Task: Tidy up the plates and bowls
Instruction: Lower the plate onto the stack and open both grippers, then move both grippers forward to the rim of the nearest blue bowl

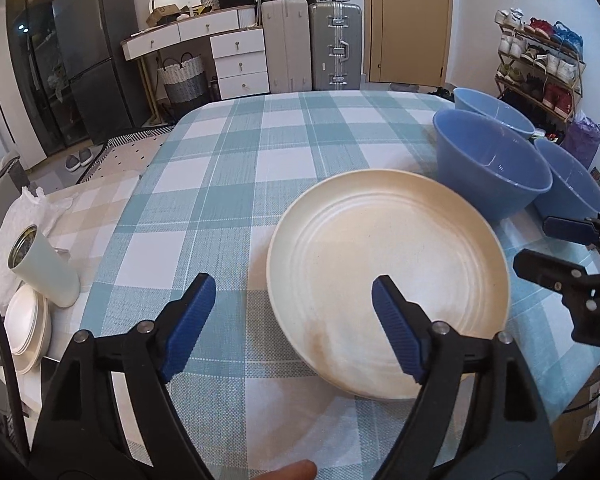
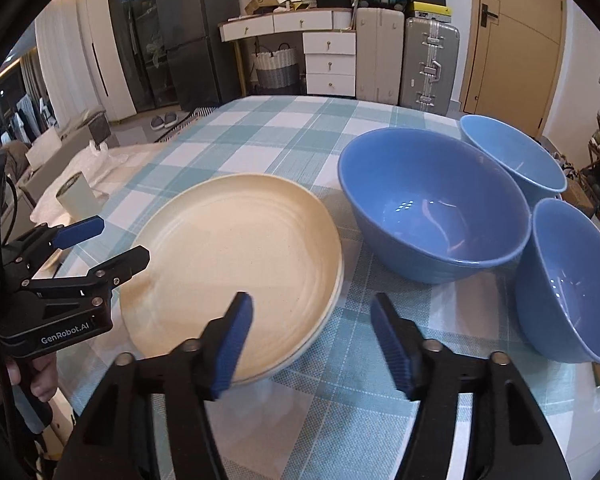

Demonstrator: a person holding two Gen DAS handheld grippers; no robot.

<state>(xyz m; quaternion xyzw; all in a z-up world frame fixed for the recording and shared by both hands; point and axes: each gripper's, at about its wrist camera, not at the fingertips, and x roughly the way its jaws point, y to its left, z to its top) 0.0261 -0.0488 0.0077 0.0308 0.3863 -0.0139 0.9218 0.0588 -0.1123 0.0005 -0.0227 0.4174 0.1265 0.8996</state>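
Observation:
A cream plate (image 1: 388,260) lies on the checked tablecloth, topmost of a small stack of plates (image 2: 236,264). Three blue bowls stand to its right: a large one (image 2: 432,204), a smaller one behind (image 2: 512,156), and one at the near right (image 2: 572,280). My left gripper (image 1: 294,292) is open and empty, hovering over the plate's left rim. My right gripper (image 2: 312,312) is open and empty above the stack's right rim. The left gripper also shows in the right wrist view (image 2: 112,240), and the right gripper in the left wrist view (image 1: 540,248).
A pale green cup (image 1: 44,268) and a stack of white dishes (image 1: 26,328) sit on a side surface at the left. The table (image 1: 228,168) stretches away ahead. Suitcases, a dresser and a shoe rack stand beyond the table.

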